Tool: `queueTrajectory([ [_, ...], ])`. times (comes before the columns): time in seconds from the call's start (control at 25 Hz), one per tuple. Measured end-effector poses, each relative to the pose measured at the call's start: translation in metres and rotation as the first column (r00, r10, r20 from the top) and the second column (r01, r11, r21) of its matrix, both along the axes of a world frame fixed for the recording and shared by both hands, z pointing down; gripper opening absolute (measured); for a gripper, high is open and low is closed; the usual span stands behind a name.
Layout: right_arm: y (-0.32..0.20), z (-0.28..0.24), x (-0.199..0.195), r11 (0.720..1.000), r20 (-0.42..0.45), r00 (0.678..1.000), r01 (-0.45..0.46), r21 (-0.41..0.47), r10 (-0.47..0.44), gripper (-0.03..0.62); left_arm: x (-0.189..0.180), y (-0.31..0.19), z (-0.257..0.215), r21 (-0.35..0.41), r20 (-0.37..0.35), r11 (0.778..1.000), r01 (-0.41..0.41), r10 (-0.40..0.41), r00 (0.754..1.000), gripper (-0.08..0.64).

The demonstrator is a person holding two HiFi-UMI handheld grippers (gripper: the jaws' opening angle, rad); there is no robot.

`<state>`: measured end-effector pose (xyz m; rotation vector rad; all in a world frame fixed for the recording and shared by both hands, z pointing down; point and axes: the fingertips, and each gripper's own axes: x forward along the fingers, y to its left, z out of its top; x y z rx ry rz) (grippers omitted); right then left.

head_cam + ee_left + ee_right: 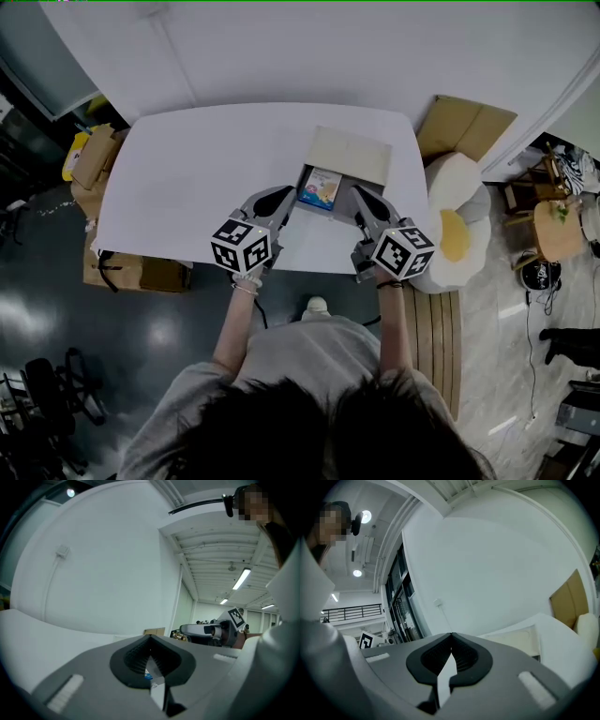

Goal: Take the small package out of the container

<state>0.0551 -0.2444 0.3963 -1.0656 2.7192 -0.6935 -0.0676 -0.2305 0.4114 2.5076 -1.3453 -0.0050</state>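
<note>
Head view, small package (320,188) in container (349,155) by table (187,178) edge, left gripper (287,193), right gripper (356,193) flanking, fingers closed empty

The person is wearing a grey T-shirt (309,358); the grey left gripper (289,194) and right gripper (357,193) are carrying black-and-white marker cubes (242,247).

Your left gripper (151,639): jaws closed, tips touching, nothing gripped.
Ahead of you: white table (37,634), white wall (103,564).
Off to the side: your right gripper (183,630).
</note>
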Motion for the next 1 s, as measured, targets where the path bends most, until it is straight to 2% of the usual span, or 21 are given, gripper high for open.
queueTrajectory([
  [0.24,-0.017,0.008,0.004,1.000,0.012,1.000,0.022,-0.017,-0.022,0.009,0.012,-0.012,0.008,-0.033,0.006,0.999,-0.015,0.015,1.000,-0.006],
  [0.48,-0.026,0.013,0.001,0.999,0.023,0.999,0.042,-0.028,-0.041,0.008,0.008,-0.021,0.018,-0.054,0.003,0.999,-0.003,0.003,1.000,-0.006],
  [0.76,-0.032,0.031,-0.006,0.993,-0.026,0.996,0.080,-0.082,-0.083,0.009,0.015,-0.031,0.035,-0.098,0.016,0.994,-0.047,0.048,0.999,-0.006],
  [1.0,-0.045,0.052,-0.006,0.987,-0.066,0.996,0.042,-0.156,-0.053,0.009,0.010,-0.039,0.049,-0.149,0.022,0.986,-0.070,0.074,0.997,-0.006],
])
